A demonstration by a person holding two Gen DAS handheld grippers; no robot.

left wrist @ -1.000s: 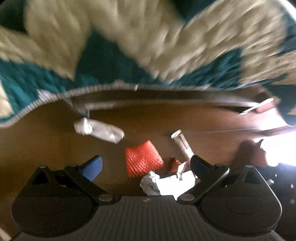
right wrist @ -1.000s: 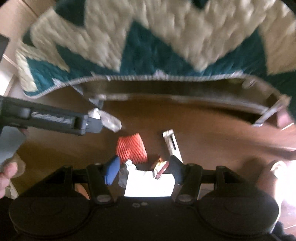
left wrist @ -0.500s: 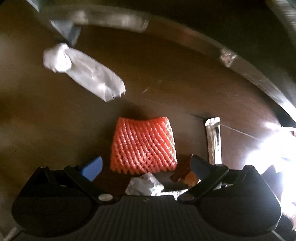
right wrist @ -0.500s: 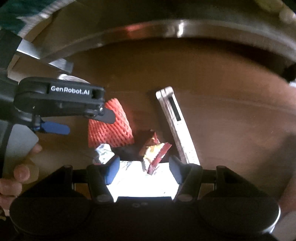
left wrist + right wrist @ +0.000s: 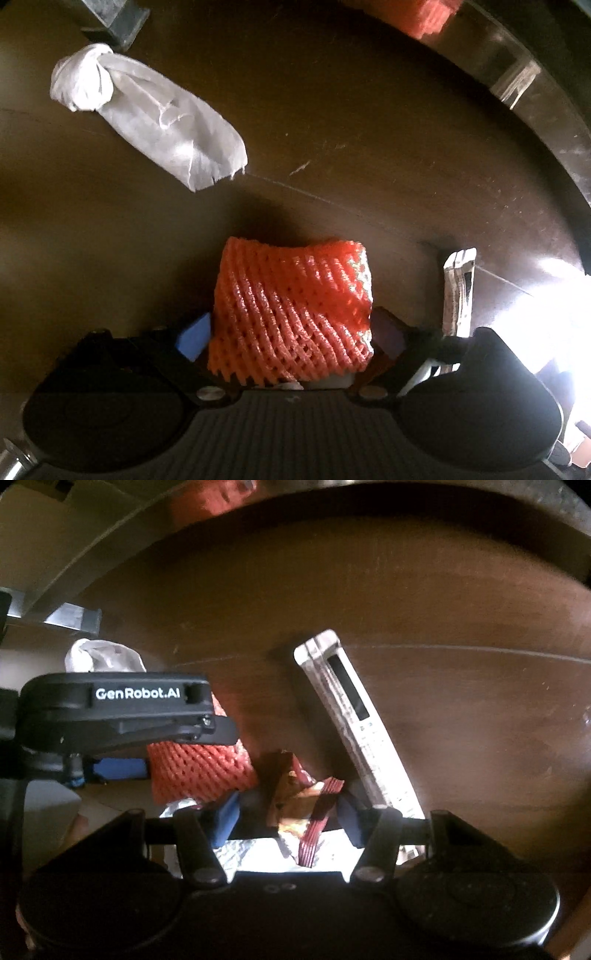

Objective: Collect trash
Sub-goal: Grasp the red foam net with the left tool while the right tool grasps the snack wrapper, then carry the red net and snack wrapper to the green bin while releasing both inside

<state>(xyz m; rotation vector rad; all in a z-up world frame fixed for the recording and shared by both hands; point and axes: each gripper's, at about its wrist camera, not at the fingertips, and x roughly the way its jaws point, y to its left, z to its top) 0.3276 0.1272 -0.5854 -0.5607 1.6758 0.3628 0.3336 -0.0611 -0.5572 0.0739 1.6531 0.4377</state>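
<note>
An orange foam net lies on the dark round table. My left gripper points down over it, one finger on each side. Its jaws are closing, and the blue pads stand right at the net's sides without visibly squeezing it. The right wrist view shows the same net under the left gripper. A crumpled brown, gold and red snack wrapper sits between the fingers of my right gripper, which is open with a gap on the left side.
A knotted white tissue lies at the far left. A long silvery packet lies right of the wrapper. Bright white foil or paper shows below the right fingers. The table's metal rim curves round the back. A hand holds the left gripper.
Both grippers have come down close to the table, and the teal and white rug has left the views. The net now sits between the left fingers, the wrapper between the right ones.
</note>
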